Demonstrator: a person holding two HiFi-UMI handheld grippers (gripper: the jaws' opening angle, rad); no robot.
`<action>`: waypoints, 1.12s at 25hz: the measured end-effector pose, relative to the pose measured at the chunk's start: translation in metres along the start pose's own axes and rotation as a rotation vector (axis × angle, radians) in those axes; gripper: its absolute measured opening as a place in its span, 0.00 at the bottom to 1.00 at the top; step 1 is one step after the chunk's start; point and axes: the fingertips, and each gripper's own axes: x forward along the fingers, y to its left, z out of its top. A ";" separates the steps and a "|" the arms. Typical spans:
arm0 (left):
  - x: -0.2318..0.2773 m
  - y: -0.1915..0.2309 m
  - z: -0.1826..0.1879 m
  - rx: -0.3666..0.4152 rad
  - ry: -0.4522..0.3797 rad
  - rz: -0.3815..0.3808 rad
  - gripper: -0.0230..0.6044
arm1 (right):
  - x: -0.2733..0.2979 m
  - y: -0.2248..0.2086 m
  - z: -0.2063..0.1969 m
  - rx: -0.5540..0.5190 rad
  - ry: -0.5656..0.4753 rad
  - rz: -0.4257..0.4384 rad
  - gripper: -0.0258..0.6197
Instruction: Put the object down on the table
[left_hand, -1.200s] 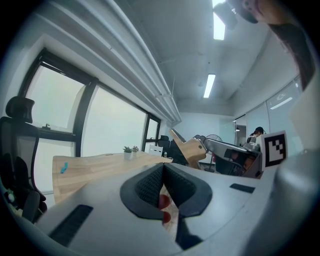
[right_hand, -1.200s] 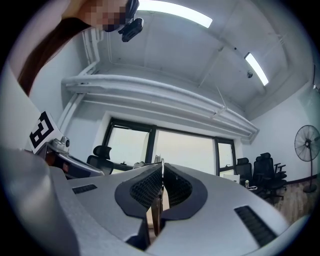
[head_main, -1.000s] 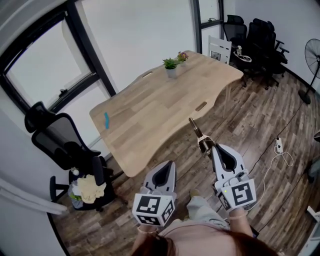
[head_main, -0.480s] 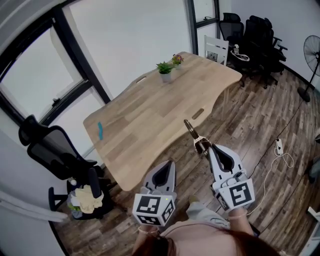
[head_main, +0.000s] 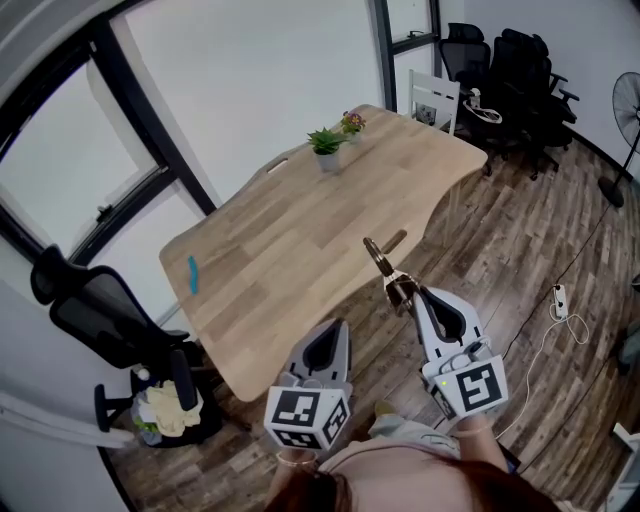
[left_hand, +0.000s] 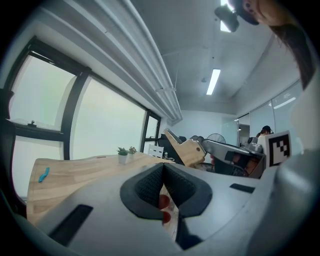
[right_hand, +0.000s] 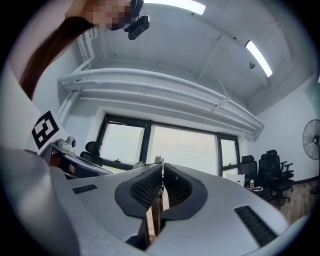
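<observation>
right now the right gripper (head_main: 407, 291), at lower centre-right of the head view, has its jaws closed narrow on a slim wooden object (head_main: 380, 259) with a dark strip along one edge. in the right gripper view (right_hand: 160, 169) the pads pinch that wooden piece (right_hand: 153, 216), which shows in the slit between them. the object sticks out past the jaws toward the upper left of the head view, in the air, and its far tip overlaps the near edge of the table (head_main: 290, 250) there. in the left gripper view it shows at centre right as a pale wedge (left_hand: 186, 149).

the left gripper (head_main: 334, 329) sits at lower centre of the head view, beside the right one and apart from it, over the wood-plank floor (head_main: 520, 240). its jaws (left_hand: 162, 167) are pressed together with nothing between them.

on the table, two small potted plants (head_main: 328, 148) stand at the far end, toward the top centre, and a small blue item (head_main: 192, 275) lies near the left edge. an office chair (head_main: 105, 315) stands at lower left, and black chairs (head_main: 510, 60) crowd the upper right corner.
</observation>
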 end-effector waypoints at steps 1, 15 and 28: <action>0.005 0.002 0.001 0.000 0.000 0.004 0.04 | 0.005 -0.004 -0.001 -0.001 0.000 0.003 0.05; 0.060 0.016 0.011 -0.004 -0.004 0.074 0.04 | 0.059 -0.040 -0.013 -0.005 -0.013 0.080 0.05; 0.089 0.044 0.014 -0.009 0.011 0.106 0.04 | 0.105 -0.045 -0.026 0.015 -0.003 0.117 0.05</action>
